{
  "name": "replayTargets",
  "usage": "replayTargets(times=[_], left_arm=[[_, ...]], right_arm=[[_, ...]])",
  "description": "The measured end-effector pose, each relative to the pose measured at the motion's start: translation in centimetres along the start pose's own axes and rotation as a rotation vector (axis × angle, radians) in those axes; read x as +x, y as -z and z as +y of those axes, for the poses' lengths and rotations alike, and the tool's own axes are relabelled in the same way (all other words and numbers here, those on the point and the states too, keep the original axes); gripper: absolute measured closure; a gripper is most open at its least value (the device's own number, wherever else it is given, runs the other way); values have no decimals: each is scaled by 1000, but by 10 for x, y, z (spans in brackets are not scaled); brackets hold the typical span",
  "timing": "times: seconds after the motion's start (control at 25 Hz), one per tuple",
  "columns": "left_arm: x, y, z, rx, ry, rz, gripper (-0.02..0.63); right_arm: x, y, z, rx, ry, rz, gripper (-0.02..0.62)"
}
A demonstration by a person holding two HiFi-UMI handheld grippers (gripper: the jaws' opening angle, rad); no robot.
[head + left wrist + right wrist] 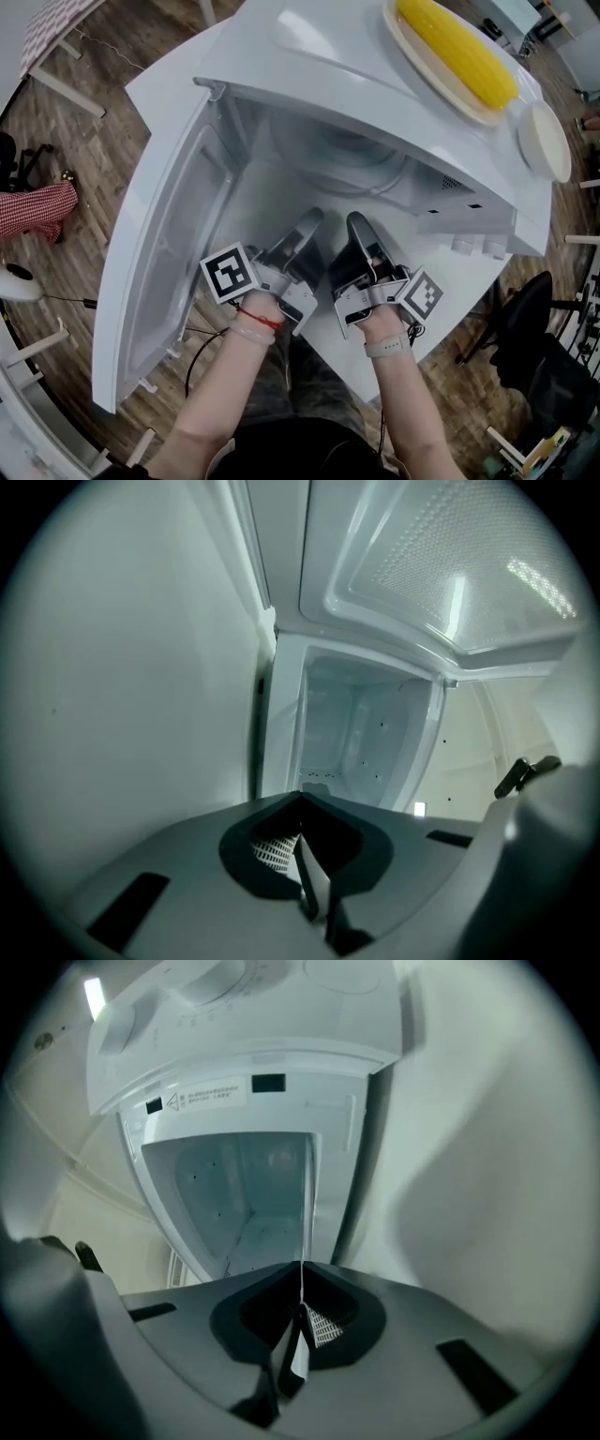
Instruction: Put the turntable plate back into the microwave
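Apparently seated: glass turntable plate lies flat inside open microwave, upper centre of head view. My left gripper and right gripper, lower centre, both pinched closed on nothing, side by side at cavity mouth; I judge grip no longer needed.

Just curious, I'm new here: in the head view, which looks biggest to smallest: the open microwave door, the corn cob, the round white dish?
Largest to smallest:
1. microwave door
2. corn cob
3. round white dish
None are close.

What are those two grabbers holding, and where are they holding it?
The clear turntable plate; left gripper and right gripper each pinch its near rim.
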State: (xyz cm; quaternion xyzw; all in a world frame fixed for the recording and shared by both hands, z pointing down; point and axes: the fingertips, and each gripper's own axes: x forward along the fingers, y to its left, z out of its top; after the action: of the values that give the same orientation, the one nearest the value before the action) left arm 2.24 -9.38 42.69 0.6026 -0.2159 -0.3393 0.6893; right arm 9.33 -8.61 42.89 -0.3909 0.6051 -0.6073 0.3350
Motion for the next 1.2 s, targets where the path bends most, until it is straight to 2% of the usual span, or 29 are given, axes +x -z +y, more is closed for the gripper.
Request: replayTargets(times=[0.12, 0.24, 0.48, 0.96, 1.08, 1.2], left_arm=[[-5, 5, -3, 33, 1, 13, 594], [-8, 12, -4, 73, -13, 33, 594], [-22, 27, -3, 98, -39, 45, 594], [-60, 70, 0, 326, -181, 164, 594], [-65, 75, -15, 379, -141, 180, 594], [-72, 83, -23, 410, -136, 194, 594]], right_arm=[[-4, 11, 1, -76, 17, 58, 571], [-10, 21, 1, -101, 24, 94, 572], [-26, 37, 7, -214, 33, 163, 574], [-64, 51, 23, -400, 49, 264, 575], [-71, 58, 29, -416, 42, 278, 575], [-79, 66, 35, -440, 32, 292, 575]])
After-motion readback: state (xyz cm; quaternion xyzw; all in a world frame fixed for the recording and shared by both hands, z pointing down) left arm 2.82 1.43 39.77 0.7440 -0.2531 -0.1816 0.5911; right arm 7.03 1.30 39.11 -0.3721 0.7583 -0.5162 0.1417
